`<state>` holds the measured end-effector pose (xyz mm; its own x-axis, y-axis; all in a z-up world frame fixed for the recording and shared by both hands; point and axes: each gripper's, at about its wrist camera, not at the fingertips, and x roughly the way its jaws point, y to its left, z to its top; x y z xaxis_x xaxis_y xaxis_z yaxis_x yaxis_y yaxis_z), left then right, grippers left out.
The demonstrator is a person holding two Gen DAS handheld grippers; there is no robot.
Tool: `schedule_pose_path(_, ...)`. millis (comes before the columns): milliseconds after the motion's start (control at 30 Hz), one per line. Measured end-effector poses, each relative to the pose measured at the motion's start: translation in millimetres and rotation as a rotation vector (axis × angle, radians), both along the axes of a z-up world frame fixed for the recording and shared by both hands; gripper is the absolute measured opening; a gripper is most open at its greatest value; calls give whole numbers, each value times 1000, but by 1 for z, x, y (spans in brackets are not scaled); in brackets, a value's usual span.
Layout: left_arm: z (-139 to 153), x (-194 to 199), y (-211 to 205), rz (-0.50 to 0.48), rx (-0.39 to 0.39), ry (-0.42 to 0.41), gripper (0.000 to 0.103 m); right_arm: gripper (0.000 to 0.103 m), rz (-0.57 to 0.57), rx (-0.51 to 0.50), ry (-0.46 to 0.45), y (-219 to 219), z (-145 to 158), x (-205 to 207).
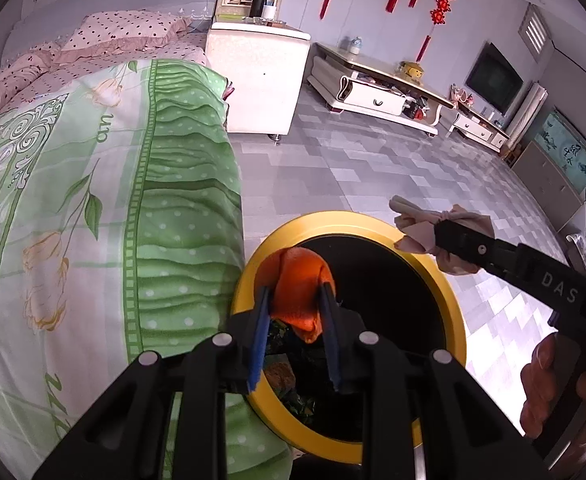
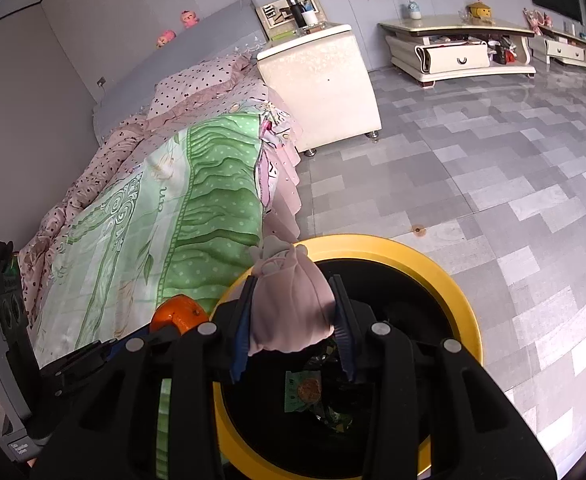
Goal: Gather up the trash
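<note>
A round bin with a yellow rim [image 1: 445, 280] and black inside stands on the floor beside the bed. My left gripper [image 1: 295, 292] is shut on a piece of orange peel [image 1: 301, 280], held over the bin's left side. My right gripper [image 2: 295, 284] is shut on a crumpled pinkish tissue wad [image 2: 289, 308] above the same yellow-rimmed bin [image 2: 461, 300]. In the left wrist view the right gripper [image 1: 437, 226] comes in from the right with the pinkish wad [image 1: 417, 232] over the bin's far rim. The orange peel [image 2: 179, 314] shows at the left in the right wrist view. Wrappers [image 2: 307, 392] lie inside the bin.
The bed with a green floral cover [image 1: 93, 220] presses against the bin's left side. A white bedside cabinet [image 1: 257, 76] and a low TV stand [image 1: 377, 88] stand further back across grey tiled floor [image 2: 473, 168]. A hand [image 1: 549, 388] grips the right tool.
</note>
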<state>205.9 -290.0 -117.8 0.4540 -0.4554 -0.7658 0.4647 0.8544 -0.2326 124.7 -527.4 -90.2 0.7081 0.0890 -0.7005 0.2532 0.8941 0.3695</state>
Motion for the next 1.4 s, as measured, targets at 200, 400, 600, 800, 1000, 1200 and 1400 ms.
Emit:
schedule_pose_path(200,-4,-5,-11,-27,0,-5,23,35,-28,14,21,-10,-12,4)
schedule_pose_path(400,-4,-6,-12,-39,-11,3,31,43,-51,34,18,-14,-16,5)
schedule_pose_path(600,1,-7,1,-19,-24,-9,39,45,-74,31,12,-17,-12,1)
schedule_pose_path(800,5,-3,22,16,-42,-11,39,45,-48,19,13,-3,-7,3)
schedule_pose_path(1000,11,-3,55,59,-45,-31,39,45,12,-1,19,29,-2,12)
schedule_pose_path(1200,17,1,99,127,-47,-45,39,45,92,-18,22,74,3,23)
schedule_pose_path(1400,20,3,151,209,-41,-61,39,45,171,-34,26,123,5,37)
